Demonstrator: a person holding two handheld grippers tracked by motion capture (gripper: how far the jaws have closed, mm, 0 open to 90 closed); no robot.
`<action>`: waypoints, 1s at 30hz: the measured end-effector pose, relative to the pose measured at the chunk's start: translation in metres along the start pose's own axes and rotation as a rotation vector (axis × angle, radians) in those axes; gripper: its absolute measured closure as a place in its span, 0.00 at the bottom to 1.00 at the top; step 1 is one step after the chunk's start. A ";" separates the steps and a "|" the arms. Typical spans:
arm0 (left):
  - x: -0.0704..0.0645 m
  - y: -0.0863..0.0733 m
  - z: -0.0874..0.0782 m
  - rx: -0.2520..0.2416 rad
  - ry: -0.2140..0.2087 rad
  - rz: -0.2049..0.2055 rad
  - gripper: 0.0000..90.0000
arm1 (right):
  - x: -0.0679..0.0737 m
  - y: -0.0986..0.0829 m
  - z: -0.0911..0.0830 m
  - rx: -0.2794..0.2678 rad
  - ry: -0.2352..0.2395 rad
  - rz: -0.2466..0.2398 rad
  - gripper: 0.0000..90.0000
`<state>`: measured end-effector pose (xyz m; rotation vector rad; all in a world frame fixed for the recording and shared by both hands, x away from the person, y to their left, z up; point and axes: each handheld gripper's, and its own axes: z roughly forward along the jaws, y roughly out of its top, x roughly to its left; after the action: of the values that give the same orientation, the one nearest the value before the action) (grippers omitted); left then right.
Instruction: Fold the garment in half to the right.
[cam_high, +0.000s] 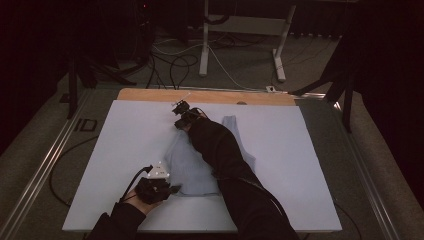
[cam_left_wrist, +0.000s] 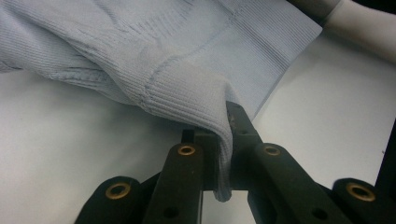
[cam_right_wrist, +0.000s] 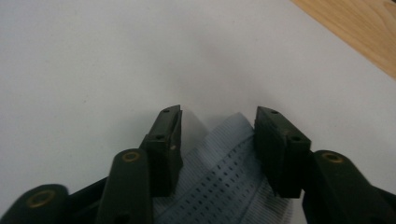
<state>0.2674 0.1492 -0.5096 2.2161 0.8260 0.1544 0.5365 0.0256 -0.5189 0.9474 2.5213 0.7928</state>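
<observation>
**Sweater pinched at one corner, straddled at the other end**

The sweater (cam_high: 200, 165) lies near the middle of the white bench (cam_high: 310, 150), a pale blue knit spread partly flat, with one narrow part reaching toward the far side and my right forearm lying across it. Its near left corner is in my left gripper (cam_high: 172, 189). In the left gripper view my fingers (cam_left_wrist: 243, 130) are closed on a ribbed fold of the sweater (cam_left_wrist: 177, 79); the cloth is squeezed between them, a small tongue of it hangs out below the grip, and the fabric rises from the bench and drapes over the finger tips. The rib band runs off to the right there and ends in a straight edge that lies flat on the bench.

My right gripper (cam_high: 181, 119) is at the far end of the sweater, close to the wooden strip (cam_high: 210, 96) along the far edge of the bench. In the right gripper view its fingers (cam_right_wrist: 168, 135) stand apart, with a pointed bit of the sweater (cam_right_wrist: 219, 172) lying between them. That bit is a blue-grey knit with rows of small holes, and it stops just short of the finger tips. I cannot tell whether either finger touches it. Beyond the tips is bare white bench, and the wooden strip (cam_right_wrist: 359, 32) crosses the upper right corner.
</observation>
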 end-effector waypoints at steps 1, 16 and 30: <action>0.000 0.000 0.000 -0.001 -0.001 -0.001 0.96 | 0.000 0.000 0.000 0.004 0.001 0.006 0.62; 0.001 -0.002 0.001 0.005 -0.001 -0.009 0.96 | 0.008 0.002 -0.003 0.031 -0.050 -0.058 0.90; -0.004 0.004 -0.005 -0.020 -0.021 -0.005 0.96 | 0.000 0.009 -0.023 -0.023 -0.021 -0.043 0.92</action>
<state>0.2644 0.1482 -0.5029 2.1930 0.8156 0.1363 0.5303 0.0222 -0.4953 0.8871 2.5001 0.7926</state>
